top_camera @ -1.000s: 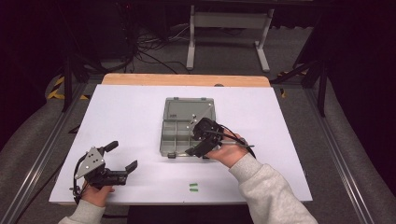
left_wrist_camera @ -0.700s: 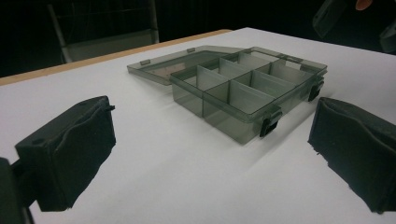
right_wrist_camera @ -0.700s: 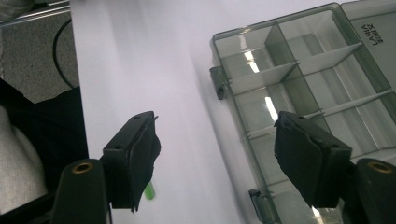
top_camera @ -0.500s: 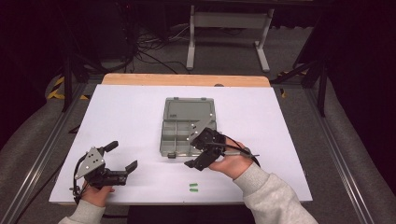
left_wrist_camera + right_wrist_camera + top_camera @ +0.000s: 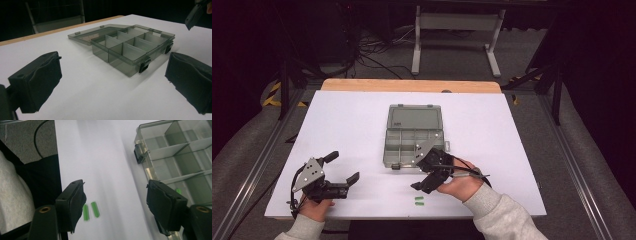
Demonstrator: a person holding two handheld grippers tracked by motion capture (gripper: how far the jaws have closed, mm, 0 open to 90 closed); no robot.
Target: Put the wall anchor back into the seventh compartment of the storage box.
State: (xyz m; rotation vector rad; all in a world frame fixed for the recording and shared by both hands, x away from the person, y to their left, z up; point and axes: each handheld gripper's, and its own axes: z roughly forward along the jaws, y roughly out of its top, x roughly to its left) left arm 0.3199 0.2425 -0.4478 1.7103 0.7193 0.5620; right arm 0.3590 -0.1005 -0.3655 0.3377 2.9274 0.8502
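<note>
An open grey see-through compartment box (image 5: 414, 142) lies mid-table with its lid (image 5: 414, 117) flat behind it. Two small green pieces (image 5: 420, 201) lie side by side near the table's front edge. My right gripper (image 5: 422, 176) hovers between the box's front and those pieces, open. Its jaws have just been closing a little with nothing between them. In the right gripper view the green pieces (image 5: 90, 211) lie beside the left jaw and the box (image 5: 175, 152) is at the right. My left gripper (image 5: 343, 167) rests open at the front left, facing the box (image 5: 132, 47).
The white table (image 5: 342, 125) has bare room left and right of the box. A wooden strip (image 5: 412, 85) runs along its far edge. A small green fleck (image 5: 178, 191) shows through the box wall. The other gripper's jaw (image 5: 193, 15) pokes in at the upper right.
My right gripper has drawn back from over the box's front edge toward the near side of the table, closer to the green pieces. The left gripper has stayed put.
</note>
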